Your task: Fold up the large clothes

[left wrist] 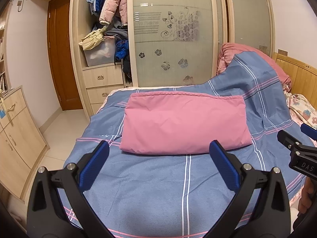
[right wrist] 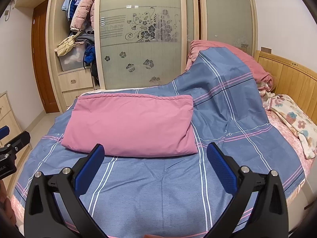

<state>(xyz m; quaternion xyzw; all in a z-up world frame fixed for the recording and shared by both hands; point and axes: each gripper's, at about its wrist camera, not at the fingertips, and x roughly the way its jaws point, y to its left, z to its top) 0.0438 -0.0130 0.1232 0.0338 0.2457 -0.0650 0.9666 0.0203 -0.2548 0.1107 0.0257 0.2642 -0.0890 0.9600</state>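
A pink garment (left wrist: pixel 184 123) lies folded into a flat rectangle on the blue plaid bed cover (left wrist: pixel 154 188), its stitched edge on the far side. In the right wrist view the same pink garment (right wrist: pixel 130 125) sits left of centre on the bed cover (right wrist: pixel 158 194). My left gripper (left wrist: pixel 159 148) hovers just short of its near edge, open, with nothing between the blue pads. My right gripper (right wrist: pixel 155 151) is also open and empty, near the garment's near right corner. Each gripper shows at the edge of the other's view: the right gripper (left wrist: pixel 297 148) and the left gripper (right wrist: pixel 11 144).
A wardrobe with frosted sliding doors (left wrist: pixel 174 35) stands behind the bed, its left bay stuffed with clothes (left wrist: pixel 111 10) above drawers (left wrist: pixel 103 77). A pink quilt (left wrist: pixel 257 59) is heaped at the headboard (left wrist: pixel 297 73), with a floral blanket (right wrist: pixel 297 125) beside it. A cabinet (left wrist: pixel 17 130) stands left.
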